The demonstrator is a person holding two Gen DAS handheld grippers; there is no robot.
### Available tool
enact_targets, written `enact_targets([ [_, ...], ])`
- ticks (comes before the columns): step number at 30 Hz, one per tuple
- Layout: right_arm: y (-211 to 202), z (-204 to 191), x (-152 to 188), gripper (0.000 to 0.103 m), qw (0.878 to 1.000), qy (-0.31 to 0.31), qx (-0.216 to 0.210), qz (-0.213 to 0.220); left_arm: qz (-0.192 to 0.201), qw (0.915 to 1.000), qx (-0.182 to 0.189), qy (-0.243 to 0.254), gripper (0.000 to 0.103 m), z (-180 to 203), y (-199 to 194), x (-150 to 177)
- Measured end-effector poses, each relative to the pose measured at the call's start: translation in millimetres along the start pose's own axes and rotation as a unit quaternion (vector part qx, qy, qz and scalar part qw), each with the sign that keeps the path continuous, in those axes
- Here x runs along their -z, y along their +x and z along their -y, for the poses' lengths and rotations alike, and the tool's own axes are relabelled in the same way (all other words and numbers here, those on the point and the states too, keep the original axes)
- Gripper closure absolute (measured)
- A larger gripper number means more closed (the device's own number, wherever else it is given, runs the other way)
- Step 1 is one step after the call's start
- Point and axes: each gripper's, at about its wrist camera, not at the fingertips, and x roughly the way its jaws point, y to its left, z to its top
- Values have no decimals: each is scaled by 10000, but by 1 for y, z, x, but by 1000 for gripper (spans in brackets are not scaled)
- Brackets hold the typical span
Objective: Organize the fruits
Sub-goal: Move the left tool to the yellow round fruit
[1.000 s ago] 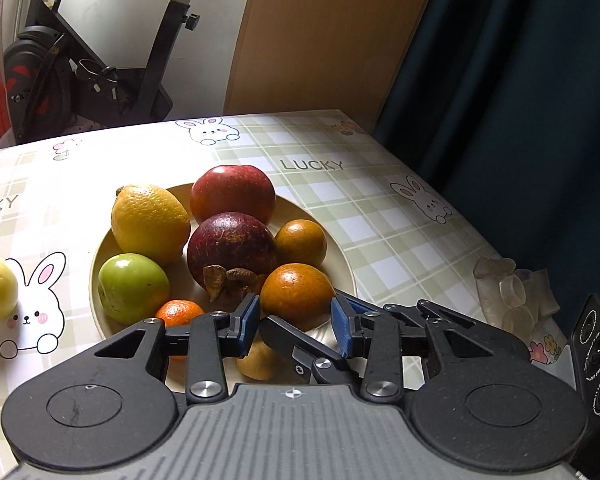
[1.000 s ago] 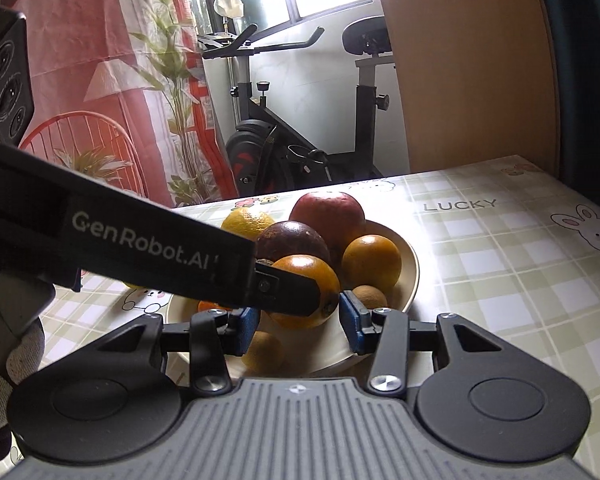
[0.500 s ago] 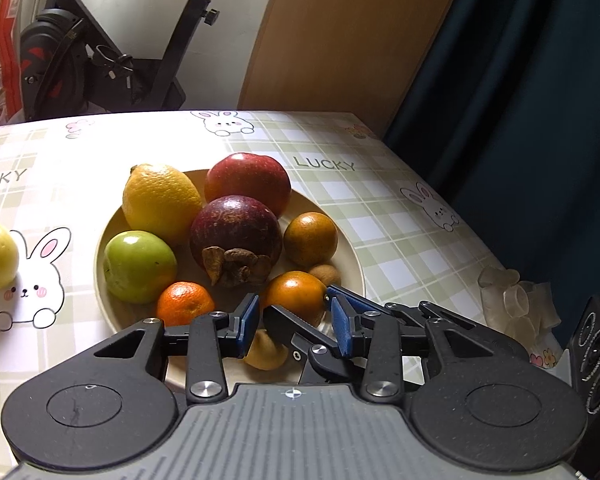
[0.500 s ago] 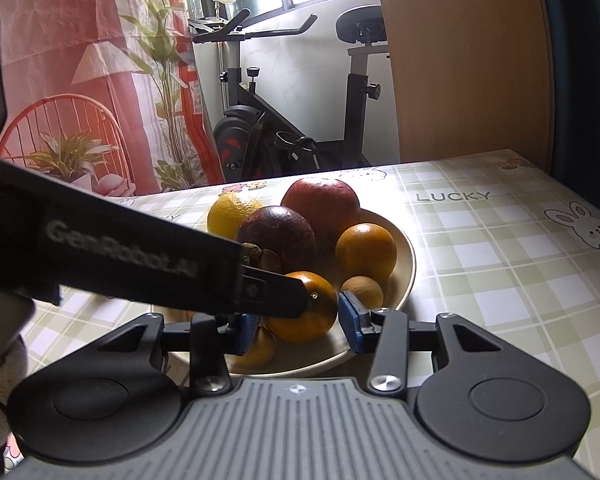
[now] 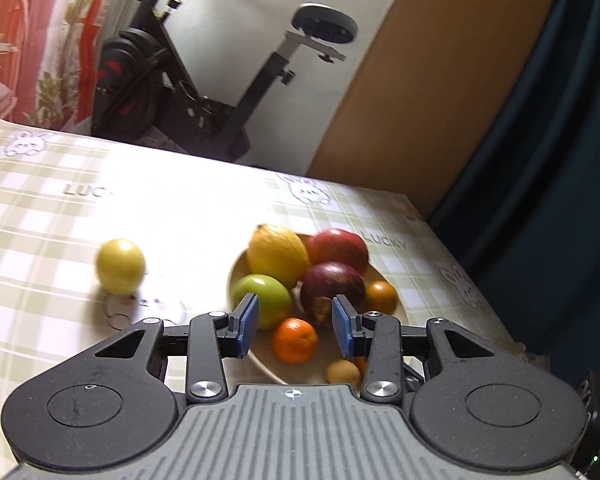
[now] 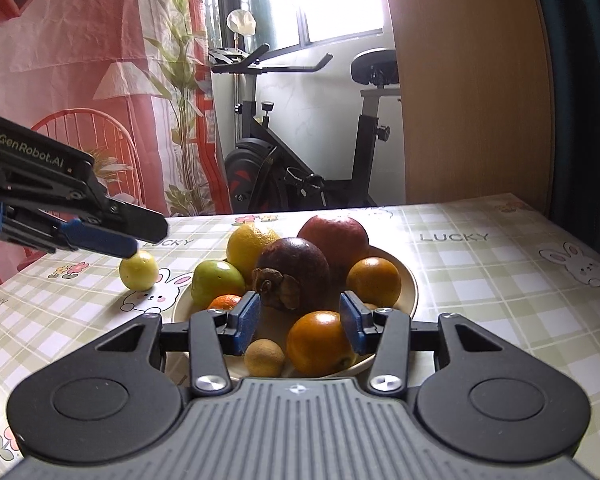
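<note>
Checked tablecloth (image 5: 180, 216) now shows more – left gripper (image 5: 294, 326) has swung away from plate (image 6: 410, 280), both claws wide and empty, toward stray yellow fruit (image 5: 120, 266) lying beside it

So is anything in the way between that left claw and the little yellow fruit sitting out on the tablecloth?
Nothing visible blocks it. The small round yellow fruit sits alone on the checked tablecloth, left of the beige plate of fruit. The left gripper hangs open just above and beside it, with only air between them.
</note>
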Motion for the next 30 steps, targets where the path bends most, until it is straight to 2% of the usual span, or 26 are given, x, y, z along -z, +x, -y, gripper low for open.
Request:
enact_targets([
  [4,-4,-6,-9,47,9997,-27,-119,192,19,9999,-162,12,56,-18,-15,-13],
  [9,9,-24,-30,47,9988,-187,-445,109,228,9991,-347,50,56,-41,-32,-38],
  [13,23,-51,-49,47,9951,-479,-867,27,306,9984,-469,61,53,-61,-41,-57],
  [15,34,-63,-56,45,9930,-519,-1061,-81,330,9979,-546,111,47,-69,-43,-66],
  [17,46,-74,-61,40,9912,-508,-1203,-233,336,9977,-561,198,32,-76,-44,-73],
  [20,67,-91,-64,40,9887,-543,-1313,-477,322,9975,-565,277,30,-87,-37,-77],
  [24,97,-113,-61,40,9838,-795,-1384,-818,98,9989,-416,197,30,-103,-14,-74],
  [30,138,-138,-52,39,9746,-1259,-1404,-1211,-394,9990,-76,-209,31,-127,30,-64],
])
